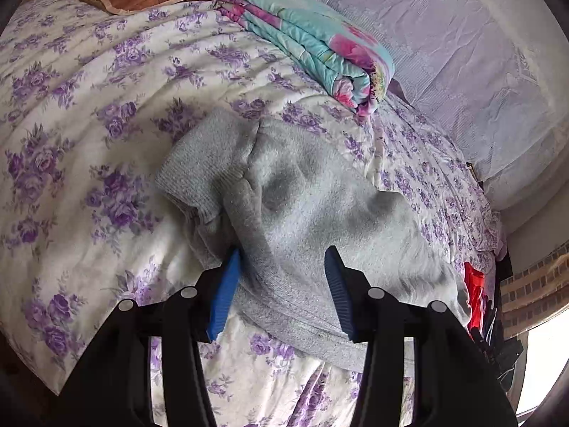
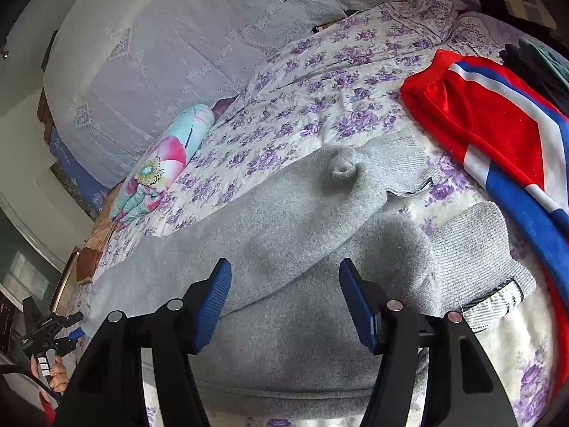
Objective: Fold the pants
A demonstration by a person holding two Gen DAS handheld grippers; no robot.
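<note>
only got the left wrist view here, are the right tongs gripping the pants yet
Observer: No. The right tongs stand open above the grey pants, and the pads do not seem to press on the cloth.
Operator: ok and whats that red garment at my right edge, i only see a sliver
Observer: It carries white and blue stripes, and it lies spread on the bedspread just beyond the pants' two ribbed cuffs.
</note>
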